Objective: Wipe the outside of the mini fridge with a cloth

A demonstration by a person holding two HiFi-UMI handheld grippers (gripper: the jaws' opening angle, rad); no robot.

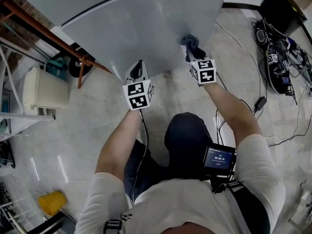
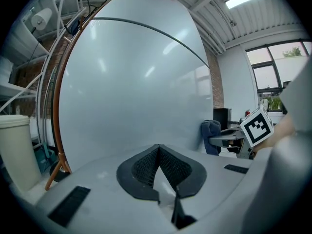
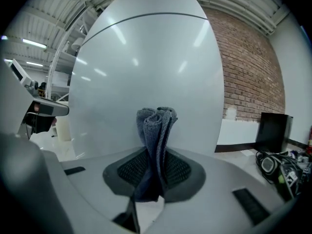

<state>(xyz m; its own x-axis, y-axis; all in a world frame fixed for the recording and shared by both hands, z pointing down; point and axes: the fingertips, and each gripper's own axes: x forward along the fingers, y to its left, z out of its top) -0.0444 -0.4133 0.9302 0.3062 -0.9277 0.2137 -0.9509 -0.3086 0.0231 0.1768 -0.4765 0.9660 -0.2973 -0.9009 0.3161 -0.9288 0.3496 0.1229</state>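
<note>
The white mini fridge (image 1: 141, 28) stands in front of me and fills both gripper views (image 2: 131, 87) (image 3: 146, 67). My right gripper (image 1: 194, 51) is shut on a folded blue-grey cloth (image 1: 191, 42), whose folds stick up between the pads (image 3: 157, 130). The cloth lies against the lower right of the fridge's front. From the left gripper view the cloth (image 2: 211, 136) shows against the fridge beside the right gripper's marker cube (image 2: 257, 126). My left gripper (image 1: 138, 74) is shut with nothing in it (image 2: 157, 148), its tip close to the fridge's lower left, contact unclear.
A copper-coloured pipe frame (image 1: 48, 33) runs along the fridge's left side, with a cream container (image 1: 44, 89) on the floor beside it. Cables and electronics (image 1: 280, 57) lie on the floor at right, near a black box (image 1: 280, 4). A yellow bucket (image 1: 51, 202) sits behind me to the left.
</note>
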